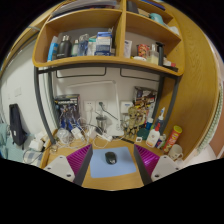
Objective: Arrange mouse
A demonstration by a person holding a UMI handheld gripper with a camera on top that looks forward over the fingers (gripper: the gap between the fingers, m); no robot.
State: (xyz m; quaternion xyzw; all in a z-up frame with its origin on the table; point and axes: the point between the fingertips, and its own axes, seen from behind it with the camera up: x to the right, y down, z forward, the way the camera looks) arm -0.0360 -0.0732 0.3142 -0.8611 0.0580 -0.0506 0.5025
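Your mouse (110, 157) lies on a light blue mat (110, 168) that sits on the wooden surface (110, 183), and it rests dead centre between the two fingers of your claw (111, 160), neither nearer one finger than the other. It is a small dark oval, and its long axis appears to run straight away from you, in line with the fingers rather than across them, though it is small enough that you should treat that as a judgement. The claw stands wide open and holds nothing: the magenta pads (78, 158) flank the mouse with a clear gap of mat showing on each side, so the mouse rests on its own support and is not gripped. That is the relation your coming move turns on: with the mouse already centred and lengthwise between the fingers, closing would likely bring the pads onto its two long flanks, and you would need no sideways shift first, only to check you are low enough to catch its sides. Beyond the mouse, the back of the surface is crowded with bottles and small items (150, 130), cables hang against the wall, and a loaded wooden shelf (105, 62) runs above, well apart from your work.
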